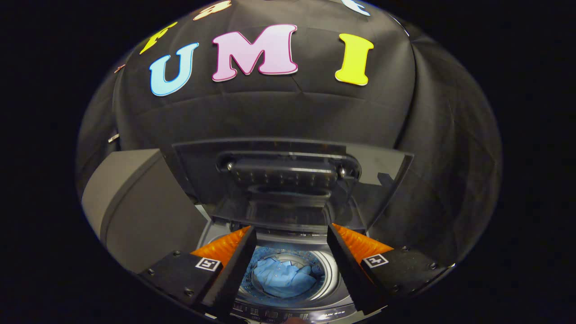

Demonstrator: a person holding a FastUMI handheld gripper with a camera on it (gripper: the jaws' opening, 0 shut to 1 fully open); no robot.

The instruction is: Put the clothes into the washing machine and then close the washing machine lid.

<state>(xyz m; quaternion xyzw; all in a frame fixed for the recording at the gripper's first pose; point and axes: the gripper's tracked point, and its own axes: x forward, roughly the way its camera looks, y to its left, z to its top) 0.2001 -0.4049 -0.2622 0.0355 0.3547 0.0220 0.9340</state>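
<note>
The gripper (291,234) has its fingers wide apart, holding nothing. Between them, down in the round shiny drum of the washing machine (330,274), lies the soft, crumpled blue clothes (281,279). The smooth dark lid (288,180) stands up beyond the fingers.

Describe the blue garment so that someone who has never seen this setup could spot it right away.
Find the top-loading washing machine in front of the black cloth wall, its dark lid standing raised at the back. Look down into the round drum, seen between the open gripper's fingers. The garment is the crumpled light blue cloth on the drum's floor, the only soft thing among metal and plastic.
</note>
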